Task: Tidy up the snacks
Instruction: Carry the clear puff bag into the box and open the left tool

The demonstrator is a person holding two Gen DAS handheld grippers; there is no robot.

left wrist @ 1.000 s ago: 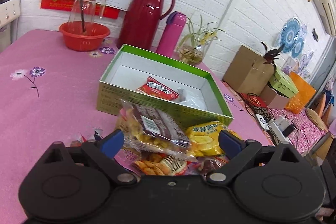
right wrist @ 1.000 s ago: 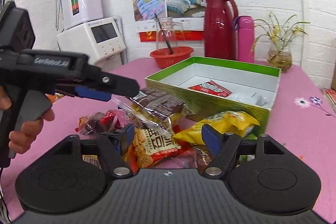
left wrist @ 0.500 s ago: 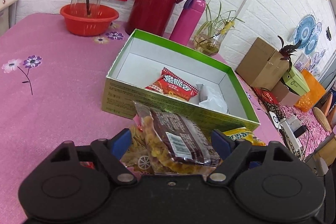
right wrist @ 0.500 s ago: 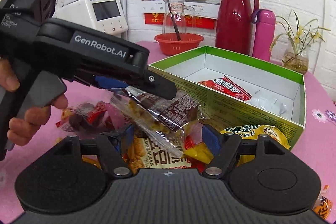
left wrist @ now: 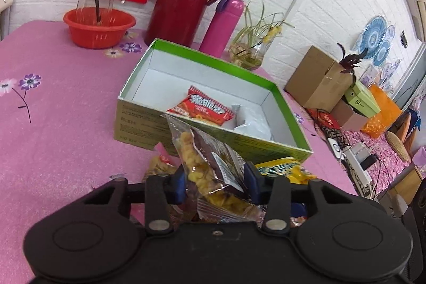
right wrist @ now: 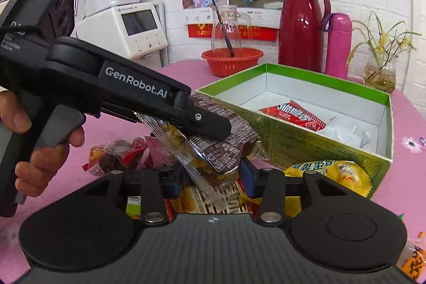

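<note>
A: From the left wrist view, our left gripper (left wrist: 214, 184) has just been closing, and its blue pads now press the clear snack packet (left wrist: 210, 159) of yellow pieces with a dark label. The packet sticks up between the jaws, just in front of the green box (left wrist: 165, 124), above the loose heap on the pink tablecloth (left wrist: 66, 111).

B: And the box itself?

A: It already holds a red snack packet (left wrist: 203, 108) and a white packet (left wrist: 253, 121). A yellow bag (left wrist: 279, 168) lies outside, against the box's near wall.

B: How do we expect the packet to handle?

A: We judge it light, soft and crinkly, with slippery film. The contents look brittle, so a hard squeeze could crush them. Pinching across the filled middle, as we do now, seems safer than the thin sealed edge, which might slide out.

B: Now the right wrist view.

A: There we see the left gripper (right wrist: 213, 129) from the side, held in a hand (right wrist: 50, 151), clamped on the same snack packet (right wrist: 215, 151), whose lower end hangs down toward our right gripper (right wrist: 210, 178). The right jaws have just been narrowing to a middling gap. That dangling end sits between them over a printed packet (right wrist: 202, 197), but we cannot tell whether the pads press on anything.

B: The rest of the heap?

A: Red-wrapped sweets (right wrist: 117, 153) lie left, the yellow bag (right wrist: 332, 175) right, beside the green box (right wrist: 319, 143).
</note>
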